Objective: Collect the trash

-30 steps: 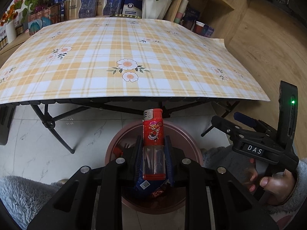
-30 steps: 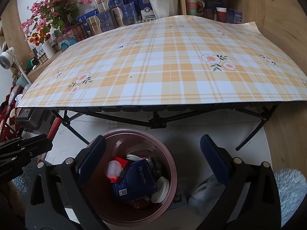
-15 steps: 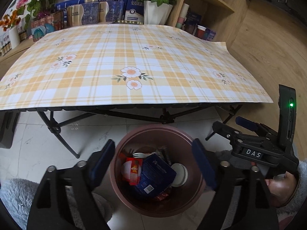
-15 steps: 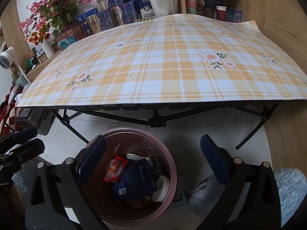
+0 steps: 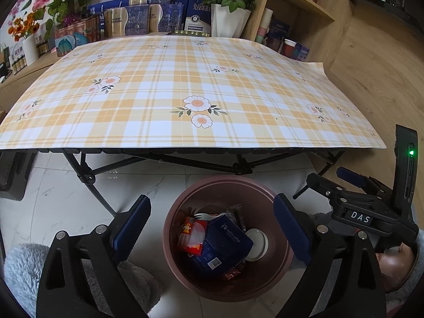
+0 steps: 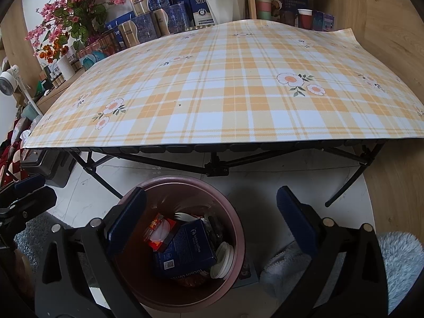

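Note:
A brown trash bin (image 5: pixel 220 179) stands on the floor in front of the table. In it lie a red lighter (image 5: pixel 189 235), a dark blue box (image 5: pixel 225 243), a white lid (image 5: pixel 255 243) and a plastic fork (image 5: pixel 204 216). My left gripper (image 5: pixel 210 202) hangs over the bin, its jaws opening wide with nothing between them. The right gripper (image 6: pixel 211 194) is open and empty above the same bin (image 6: pixel 185 179), where the lighter (image 6: pixel 156 228) and box (image 6: pixel 185 243) also show. The right gripper's body (image 5: pixel 352 201) sits just right of the left one.
A folding table with a yellow plaid cloth (image 5: pixel 212 92) and black crossed legs (image 5: pixel 87 177) stands just behind the bin. Boxes, flower pots and wooden shelves (image 5: pixel 299 13) line the back. Grey fluffy fabric (image 6: pixel 397 259) lies beside the bin, and a person's hand (image 5: pixel 397 262) holds the right gripper.
My left gripper opened and let go of the red lighter, which dropped into the bin onto the other trash. The right gripper stayed still and open.

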Demonstrator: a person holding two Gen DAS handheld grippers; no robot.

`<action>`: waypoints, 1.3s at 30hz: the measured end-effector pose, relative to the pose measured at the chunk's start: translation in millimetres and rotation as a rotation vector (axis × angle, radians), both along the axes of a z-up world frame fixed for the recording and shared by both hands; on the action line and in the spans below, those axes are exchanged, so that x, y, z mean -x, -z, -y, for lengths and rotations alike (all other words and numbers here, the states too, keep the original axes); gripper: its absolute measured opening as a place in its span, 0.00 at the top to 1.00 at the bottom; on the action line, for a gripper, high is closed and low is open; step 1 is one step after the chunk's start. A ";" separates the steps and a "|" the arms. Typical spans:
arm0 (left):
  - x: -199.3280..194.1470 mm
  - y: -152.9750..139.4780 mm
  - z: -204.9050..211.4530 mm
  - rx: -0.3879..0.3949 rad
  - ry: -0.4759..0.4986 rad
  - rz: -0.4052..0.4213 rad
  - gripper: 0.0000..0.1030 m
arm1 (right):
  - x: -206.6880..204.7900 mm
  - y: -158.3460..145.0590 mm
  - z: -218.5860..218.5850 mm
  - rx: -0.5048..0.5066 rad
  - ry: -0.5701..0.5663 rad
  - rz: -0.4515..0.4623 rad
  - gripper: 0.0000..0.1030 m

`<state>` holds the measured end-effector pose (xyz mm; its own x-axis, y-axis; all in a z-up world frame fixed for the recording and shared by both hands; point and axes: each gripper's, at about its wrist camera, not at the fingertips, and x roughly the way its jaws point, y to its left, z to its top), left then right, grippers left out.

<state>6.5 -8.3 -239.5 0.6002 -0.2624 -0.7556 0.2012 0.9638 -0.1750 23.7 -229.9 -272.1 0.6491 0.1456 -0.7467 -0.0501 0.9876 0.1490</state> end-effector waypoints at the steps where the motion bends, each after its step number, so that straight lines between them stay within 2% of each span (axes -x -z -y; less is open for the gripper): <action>1: 0.3 -0.7 0.0 -0.003 -0.002 0.003 0.11 | 0.5 -1.8 0.0 0.004 0.001 0.004 0.06; 4: 0.1 -8.7 0.3 -0.036 -0.018 0.025 0.11 | 2.2 -13.7 -1.8 0.027 -0.007 0.021 0.06; 8: -0.4 -38.5 -1.6 -0.095 -0.052 0.114 0.07 | 4.3 -47.2 -4.5 0.064 -0.026 0.070 0.06; 12: -2.9 -92.2 -7.1 -0.115 -0.083 0.234 0.06 | 2.7 -105.5 -8.2 0.108 -0.055 0.147 0.06; 17: -4.0 -155.7 -10.8 -0.129 -0.113 0.332 0.06 | 7.8 -178.7 -10.4 0.179 -0.032 0.260 0.06; 21: 5.0 -199.9 -13.8 -0.124 -0.130 0.420 0.06 | 14.8 -228.9 -5.0 0.156 -0.016 0.325 0.06; 24: 12.9 -223.0 -16.2 -0.126 -0.167 0.453 0.06 | 20.3 -248.2 -4.3 0.150 -0.008 0.344 0.06; 28: 19.4 -239.8 -18.7 -0.120 -0.167 0.476 0.06 | 27.3 -263.4 -6.7 0.142 -0.022 0.357 0.06; 32: 23.5 -247.7 -23.4 -0.089 -0.151 0.461 0.06 | 34.6 -268.4 -10.2 0.133 -0.031 0.354 0.06; 36: 30.1 -252.4 -18.5 -0.139 -0.146 0.472 0.06 | 40.0 -269.8 -12.2 0.125 -0.035 0.353 0.06; 39: 34.2 -253.6 -17.3 -0.143 -0.140 0.476 0.06 | 43.1 -272.3 -11.3 0.115 -0.034 0.354 0.06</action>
<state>-27.7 9.0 14.2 0.9082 -0.0691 -0.4127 0.0941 0.9947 0.0406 -19.4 -218.6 0.2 0.8663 0.0996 -0.4895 -0.1115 0.9937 0.0048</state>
